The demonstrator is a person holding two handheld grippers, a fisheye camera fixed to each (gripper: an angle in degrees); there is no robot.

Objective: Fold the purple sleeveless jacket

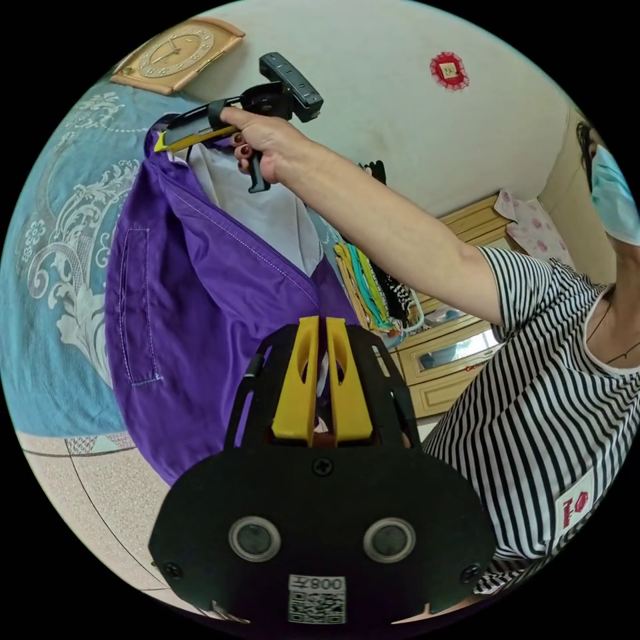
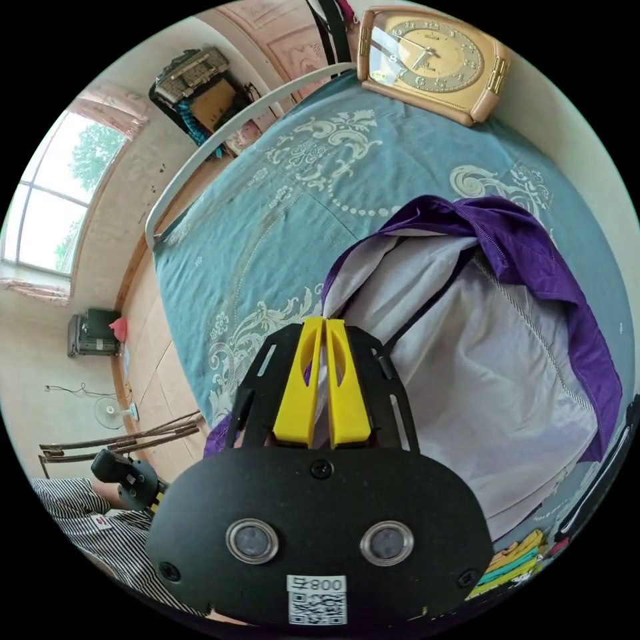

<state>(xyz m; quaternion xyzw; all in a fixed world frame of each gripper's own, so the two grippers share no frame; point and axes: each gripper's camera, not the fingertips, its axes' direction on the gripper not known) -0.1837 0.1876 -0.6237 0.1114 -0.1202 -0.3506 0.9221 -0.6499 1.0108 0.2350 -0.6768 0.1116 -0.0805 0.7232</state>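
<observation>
The purple sleeveless jacket (image 1: 193, 300) hangs in the air between both grippers, its pale lining (image 1: 267, 207) showing along the open front and a stitched pocket on its outer side. My left gripper (image 1: 323, 321) is shut on the jacket's lower edge. In the left gripper view the right gripper (image 1: 163, 141), held in a person's hand (image 1: 267, 143), pinches the jacket's top corner. In the right gripper view my right gripper (image 2: 323, 323) is shut on the jacket's edge, with the white lining (image 2: 467, 373) spread beyond it and the purple shell (image 2: 533, 260) folded around it.
A bed with a teal patterned cover (image 2: 280, 200) lies behind the jacket. A clock (image 2: 433, 63) rests near its head. The person in a striped shirt (image 1: 540, 427) stands close. A wooden dresser (image 1: 440, 360) with hanging clothes (image 1: 370, 287), a window (image 2: 53, 193) and tiled floor (image 1: 87, 493) surround.
</observation>
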